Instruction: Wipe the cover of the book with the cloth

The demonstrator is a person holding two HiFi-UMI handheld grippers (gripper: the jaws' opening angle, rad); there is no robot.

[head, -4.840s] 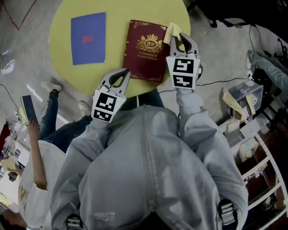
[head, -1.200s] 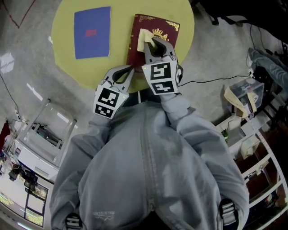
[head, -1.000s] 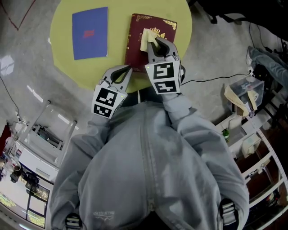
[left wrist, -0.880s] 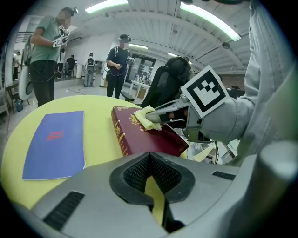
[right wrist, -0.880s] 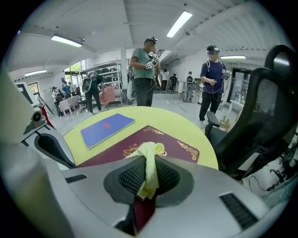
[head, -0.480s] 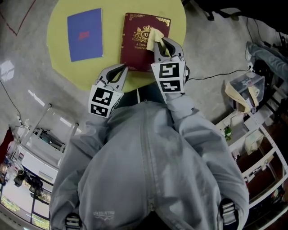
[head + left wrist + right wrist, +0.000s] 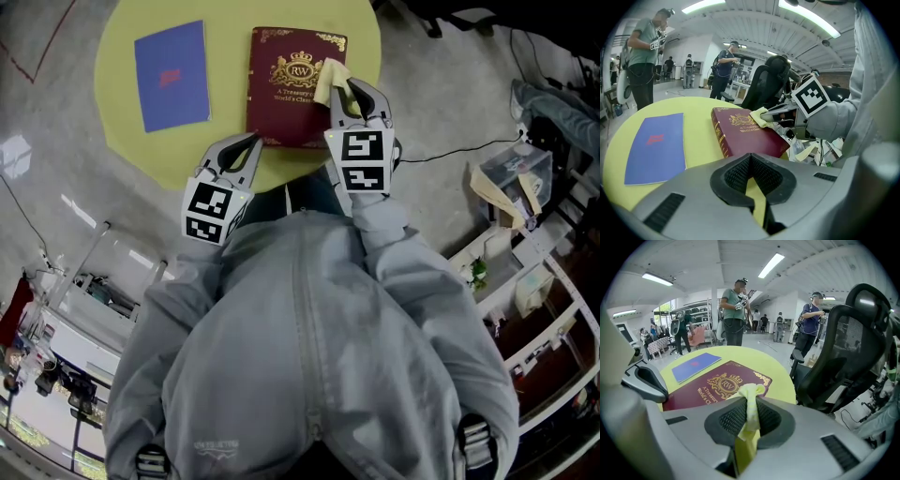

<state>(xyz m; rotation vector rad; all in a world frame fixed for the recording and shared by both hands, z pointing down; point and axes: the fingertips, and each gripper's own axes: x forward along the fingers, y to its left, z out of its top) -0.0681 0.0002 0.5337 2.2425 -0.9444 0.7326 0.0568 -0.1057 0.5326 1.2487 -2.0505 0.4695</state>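
Book is laid flat on yellow table, near front edge. Cloth is pressed on cover's right side, pinched tight in right gripper. Left gripper is seen closed, w/ nothing held, by book's near-left corner.

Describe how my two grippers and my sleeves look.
The left gripper and right gripper are light grey plastic shells with black ribbed lining inside the jaws. Each carries a white cube with black square markers. The sleeves belong to a light grey zipped jacket.
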